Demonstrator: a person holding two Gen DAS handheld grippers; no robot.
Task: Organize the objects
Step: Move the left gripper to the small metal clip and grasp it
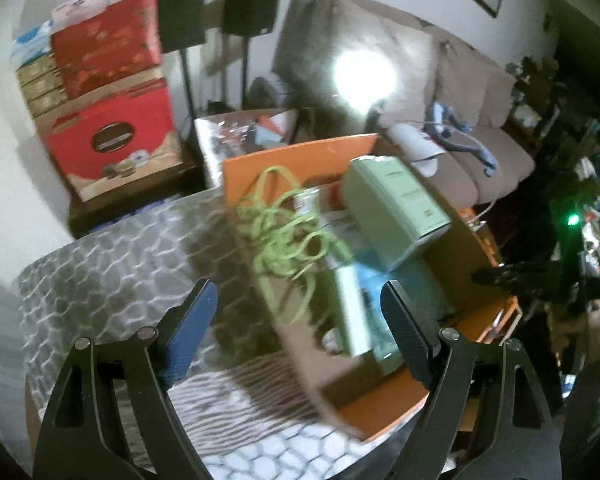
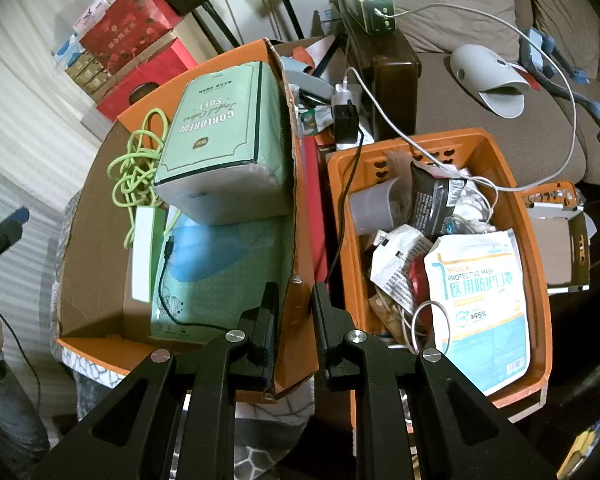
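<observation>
Cardboard box [image 2: 96, 216]: light, flexible; side flap was pinched between the nearly closed right gripper [image 2: 296, 300] fingers. Left gripper [image 1: 300, 312] was spread, empty, box ahead.

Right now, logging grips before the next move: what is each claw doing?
Left claw: open, holding nothing, above the table by the box.
Right claw: closed on the box's side wall.
</observation>
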